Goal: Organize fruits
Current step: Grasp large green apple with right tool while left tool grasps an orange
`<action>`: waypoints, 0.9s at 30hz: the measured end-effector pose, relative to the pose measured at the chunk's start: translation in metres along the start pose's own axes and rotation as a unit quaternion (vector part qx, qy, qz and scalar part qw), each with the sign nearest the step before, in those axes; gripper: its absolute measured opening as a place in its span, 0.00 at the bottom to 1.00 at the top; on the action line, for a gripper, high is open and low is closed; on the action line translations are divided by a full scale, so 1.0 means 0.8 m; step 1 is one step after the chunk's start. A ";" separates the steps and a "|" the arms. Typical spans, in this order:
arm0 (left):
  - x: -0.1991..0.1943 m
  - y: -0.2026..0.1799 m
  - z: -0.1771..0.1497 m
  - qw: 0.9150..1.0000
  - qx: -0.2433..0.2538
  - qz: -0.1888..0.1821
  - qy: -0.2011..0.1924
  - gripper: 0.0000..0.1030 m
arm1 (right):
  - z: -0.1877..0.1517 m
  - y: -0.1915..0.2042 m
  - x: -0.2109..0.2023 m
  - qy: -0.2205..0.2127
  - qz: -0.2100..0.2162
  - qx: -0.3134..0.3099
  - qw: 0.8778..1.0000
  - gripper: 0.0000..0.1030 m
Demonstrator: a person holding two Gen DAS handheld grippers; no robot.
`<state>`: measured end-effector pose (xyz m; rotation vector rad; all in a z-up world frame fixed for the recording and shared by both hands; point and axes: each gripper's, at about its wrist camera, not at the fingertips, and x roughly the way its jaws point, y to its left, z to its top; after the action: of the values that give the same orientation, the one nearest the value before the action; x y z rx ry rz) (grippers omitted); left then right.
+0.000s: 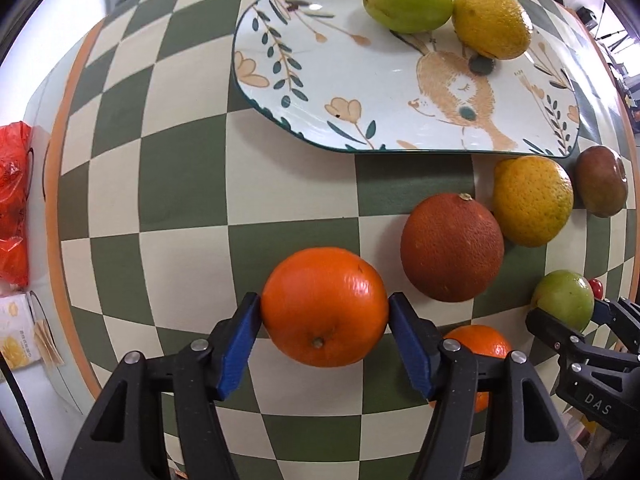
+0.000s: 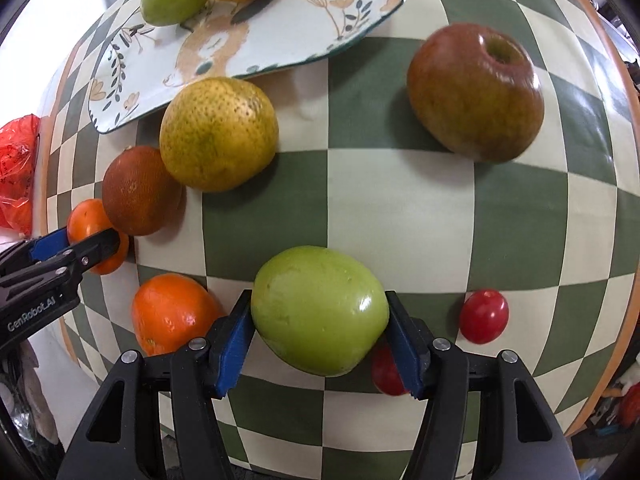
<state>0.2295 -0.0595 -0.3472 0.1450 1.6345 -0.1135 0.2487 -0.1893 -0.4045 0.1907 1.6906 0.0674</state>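
Both views are bright and evenly lit, with soft shadows under the fruit and small glare spots on the plate and green fruit. Fisheye distortion bulges the checked tabletop, corners vignette black, and the apple looks slightly blurred.

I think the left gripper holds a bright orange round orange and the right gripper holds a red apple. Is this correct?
Not quite. The left gripper does hold the bright orange round orange, but the right gripper holds a smooth green oval fruit; the red-brown apple lies untouched on the checked cloth. The right wrist view shows this.
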 end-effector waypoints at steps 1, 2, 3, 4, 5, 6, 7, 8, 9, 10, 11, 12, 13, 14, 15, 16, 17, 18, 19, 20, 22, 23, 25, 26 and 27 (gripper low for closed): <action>0.005 0.001 0.001 1.000 -0.003 -0.007 0.009 0.62 | 0.002 0.003 -0.001 0.001 -0.002 0.000 1.000 0.63; 0.011 0.009 0.005 1.000 -0.007 -0.015 0.019 0.62 | 0.004 0.004 -0.001 0.002 -0.004 0.000 1.000 0.63; 0.015 0.013 0.006 0.999 -0.013 -0.024 0.026 0.62 | 0.004 0.006 -0.002 0.002 -0.005 0.000 1.000 0.63; 0.018 0.017 0.004 0.999 -0.020 -0.032 0.032 0.62 | 0.006 0.000 -0.002 0.002 -0.005 0.001 1.000 0.63; 0.020 0.022 0.001 0.998 -0.030 -0.044 0.029 0.60 | 0.007 0.002 -0.003 0.002 -0.005 0.003 1.000 0.63; 0.020 0.026 -0.001 0.998 -0.038 -0.052 0.025 0.59 | 0.011 0.002 -0.005 0.003 -0.005 0.003 1.000 0.63; 0.020 0.029 -0.003 0.997 -0.044 -0.056 0.023 0.59 | 0.014 -0.001 -0.006 0.003 -0.005 0.004 1.000 0.63; 0.020 0.031 -0.005 0.997 -0.046 -0.057 0.019 0.58 | 0.014 -0.001 -0.007 0.002 -0.004 0.005 1.000 0.63; 0.019 0.028 -0.007 0.998 -0.041 -0.054 0.018 0.58 | 0.015 0.000 -0.008 0.001 -0.004 0.006 1.000 0.63; 0.020 0.026 -0.009 0.998 -0.035 -0.048 0.018 0.58 | 0.017 -0.002 -0.009 0.000 -0.002 0.007 1.000 0.63; 0.019 0.024 -0.008 0.998 -0.034 -0.046 0.017 0.59 | 0.020 -0.003 -0.009 0.002 0.000 0.009 1.000 0.63; 0.020 0.023 -0.010 0.998 -0.034 -0.047 0.017 0.59 | 0.019 -0.006 -0.011 0.004 0.002 0.011 1.000 0.63; 0.021 0.023 -0.010 0.998 -0.037 -0.049 0.019 0.59 | 0.019 -0.007 -0.011 0.006 0.003 0.013 1.000 0.63; 0.022 0.023 0.000 0.998 -0.040 -0.052 0.022 0.60 | 0.021 -0.007 -0.012 0.006 0.002 0.011 1.000 0.64; 0.024 0.024 0.002 0.997 -0.043 -0.056 0.023 0.60 | 0.023 -0.019 -0.011 0.007 0.000 0.010 1.000 0.64; 0.027 0.027 0.006 0.997 -0.046 -0.058 0.024 0.60 | 0.024 -0.018 -0.001 0.008 0.000 0.010 1.000 0.64; 0.031 0.028 0.011 0.997 -0.049 -0.060 0.026 0.60 | 0.025 -0.019 0.000 0.011 -0.002 0.012 1.000 0.64; 0.035 0.029 0.021 0.996 -0.052 -0.061 0.029 0.60 | 0.026 -0.020 0.001 0.012 -0.002 0.013 1.000 0.65; 0.035 0.031 0.022 0.996 -0.055 -0.062 0.027 0.60 | 0.027 -0.022 0.001 0.010 0.000 0.014 1.000 0.65; 0.036 0.033 0.025 0.996 -0.057 -0.064 0.024 0.59 | 0.027 -0.022 0.001 0.010 -0.001 0.013 1.000 0.65; 0.034 0.032 0.025 0.996 -0.058 -0.061 0.018 0.59 | 0.028 -0.022 -0.001 0.008 -0.002 0.012 1.000 0.65; 0.031 0.031 0.028 0.997 -0.057 -0.056 0.011 0.58 | 0.028 -0.023 -0.002 0.006 -0.001 0.013 1.000 0.65; 0.026 0.036 0.042 0.998 -0.051 -0.041 -0.009 0.58 | 0.025 -0.023 -0.005 0.003 0.000 0.013 1.000 0.64; 0.022 0.036 0.042 0.998 -0.049 -0.036 -0.014 0.58 | 0.024 -0.025 -0.006 0.001 0.002 0.012 1.000 0.64; 0.017 0.034 0.042 0.998 -0.049 -0.033 -0.020 0.58 | 0.021 -0.027 -0.006 -0.002 0.002 0.012 1.000 0.64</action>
<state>0.2661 -0.0374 -0.3628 0.0147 1.6014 -0.0858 0.2638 -0.2122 -0.4050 0.2126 1.6885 0.0498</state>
